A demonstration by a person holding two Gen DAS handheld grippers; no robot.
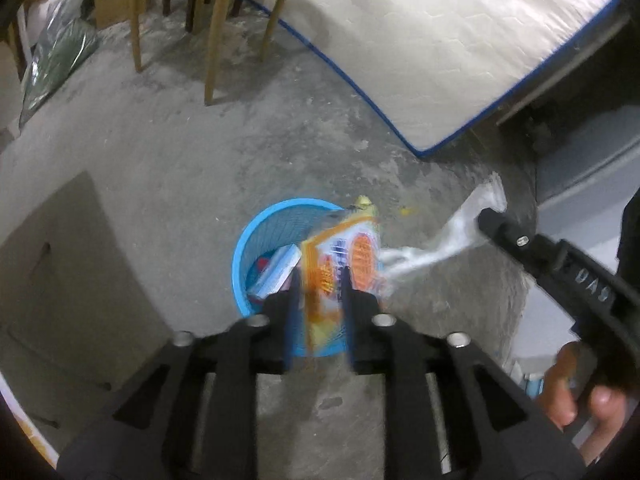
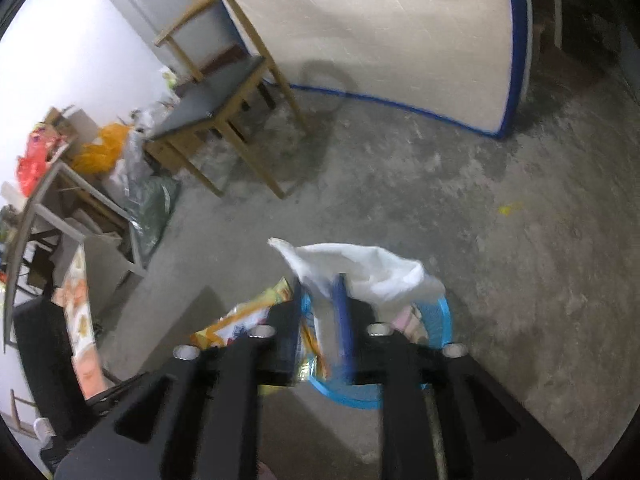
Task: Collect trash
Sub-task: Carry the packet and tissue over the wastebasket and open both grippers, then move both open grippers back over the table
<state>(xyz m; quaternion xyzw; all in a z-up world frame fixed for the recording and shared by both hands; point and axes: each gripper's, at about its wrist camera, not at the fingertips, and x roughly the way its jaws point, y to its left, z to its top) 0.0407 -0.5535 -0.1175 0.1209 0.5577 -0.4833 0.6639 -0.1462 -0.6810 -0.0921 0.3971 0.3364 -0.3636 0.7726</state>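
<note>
- The wrapper [image 1: 340, 276], an orange-and-white packet, is clamped in the left gripper [image 1: 320, 280] right above the blue bin [image 1: 248, 240].
- The right gripper [image 2: 320, 300] pinches a white bag [image 2: 372, 268] over the bin's rim.
- Judgement: each piece should be centred over the opening before release; the light plastic may drift or cling.
- Around them: bare concrete floor [image 1: 160, 152], a wooden chair [image 2: 224, 100], a mattress [image 1: 440, 40] against the wall.

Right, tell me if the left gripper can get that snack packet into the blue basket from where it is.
Probably yes. The left gripper holds the orange snack packet directly over the blue basket, whose mouth is open; only the right gripper's white plastic bag crowds the rim.
</note>
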